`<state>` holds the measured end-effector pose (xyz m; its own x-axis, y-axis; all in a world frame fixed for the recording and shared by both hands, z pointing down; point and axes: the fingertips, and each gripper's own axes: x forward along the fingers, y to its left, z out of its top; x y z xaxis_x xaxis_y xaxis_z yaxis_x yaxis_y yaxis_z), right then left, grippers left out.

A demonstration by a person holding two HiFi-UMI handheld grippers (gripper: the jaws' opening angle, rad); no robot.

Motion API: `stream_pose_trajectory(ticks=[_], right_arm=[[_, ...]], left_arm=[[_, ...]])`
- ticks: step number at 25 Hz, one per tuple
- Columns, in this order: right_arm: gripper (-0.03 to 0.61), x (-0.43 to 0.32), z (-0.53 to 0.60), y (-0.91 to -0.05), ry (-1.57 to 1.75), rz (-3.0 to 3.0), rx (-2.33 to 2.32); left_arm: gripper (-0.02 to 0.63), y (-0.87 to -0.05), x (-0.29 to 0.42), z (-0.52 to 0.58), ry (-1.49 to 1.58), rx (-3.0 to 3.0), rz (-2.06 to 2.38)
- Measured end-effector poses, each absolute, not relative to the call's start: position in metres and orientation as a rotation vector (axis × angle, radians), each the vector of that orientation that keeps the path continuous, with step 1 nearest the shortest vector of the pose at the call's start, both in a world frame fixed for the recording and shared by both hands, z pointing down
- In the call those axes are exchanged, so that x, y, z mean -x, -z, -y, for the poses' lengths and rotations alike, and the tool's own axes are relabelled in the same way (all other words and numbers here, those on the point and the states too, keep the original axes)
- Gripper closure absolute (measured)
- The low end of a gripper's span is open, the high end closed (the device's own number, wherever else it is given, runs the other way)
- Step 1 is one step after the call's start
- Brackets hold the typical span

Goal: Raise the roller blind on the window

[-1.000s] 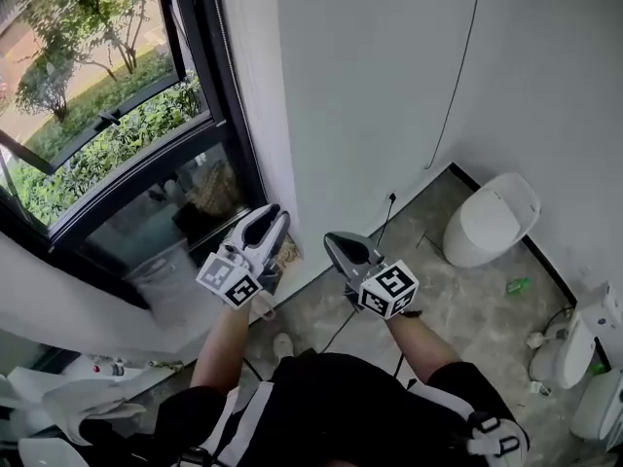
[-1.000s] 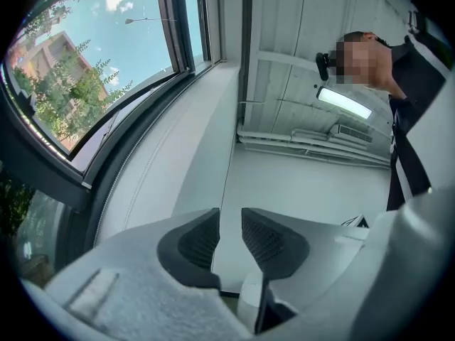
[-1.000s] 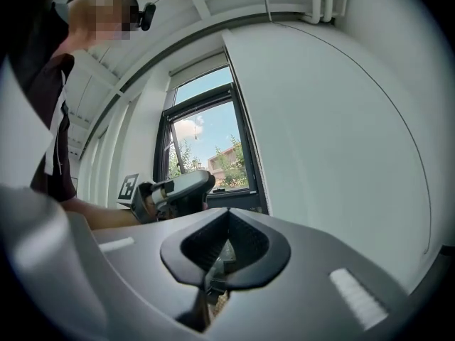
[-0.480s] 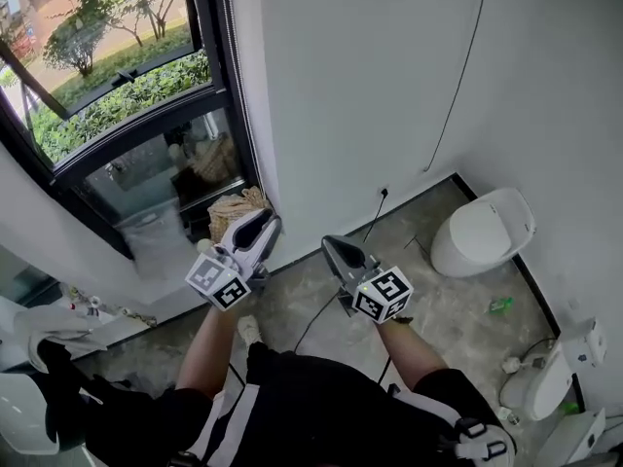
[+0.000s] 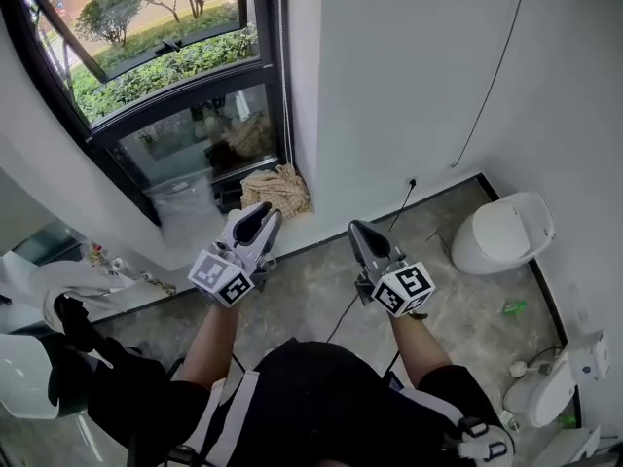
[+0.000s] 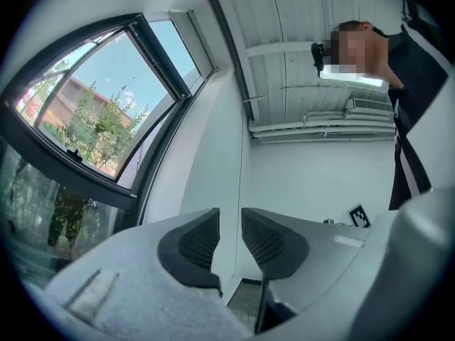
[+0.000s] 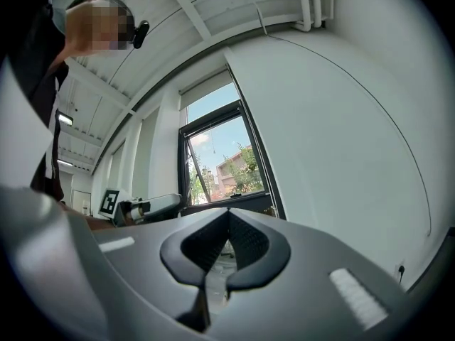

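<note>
Roller blind (image 7: 206, 89) covers only the top of the window (image 5: 165, 56), high above and well apart from both grippers; left gripper (image 5: 260, 215), nearer the window, has jaws spread and empty, right gripper (image 5: 356, 230) pressed together on nothing

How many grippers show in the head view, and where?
2. The left gripper is lower centre-left, pointing toward the window, jaws apart and empty. The right gripper is beside it, facing the white wall, jaws shut on nothing.

Clear air fwd to window (image 5: 161, 61) & wall (image 5: 389, 86); woven bundle (image 5: 275, 191) crowds floor corner.
</note>
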<state>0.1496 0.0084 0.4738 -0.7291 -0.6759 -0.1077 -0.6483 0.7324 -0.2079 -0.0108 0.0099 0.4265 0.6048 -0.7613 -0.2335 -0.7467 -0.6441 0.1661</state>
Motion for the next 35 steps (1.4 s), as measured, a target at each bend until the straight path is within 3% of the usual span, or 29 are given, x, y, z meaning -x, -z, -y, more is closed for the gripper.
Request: stream_pose_trajectory(ticks=[5, 9, 12, 35], right_arm=[[0.574, -0.109, -0.028, -0.468, 0.221, -2.746, 1.073], [0.574, -0.084, -0.050, -0.471, 0.212, -2.757, 1.053], [0.574, -0.071, -0.054, -0.479, 0.247, -2.763, 1.058], [0.574, -0.055, -0.053, -0.489, 0.198, -2.808, 1.045]], left_arm=[[0.521, -0.445, 0.077, -0.055, 0.344, -2.750, 1.416], [0.614, -0.463, 0.127, -0.080, 0.360, -2.641, 1.521], [0.614, -0.470, 0.143, -0.091, 0.344, -2.602, 1.566], [0.614, -0.479, 0.121, -0.082, 0.352, -2.634, 1.473]])
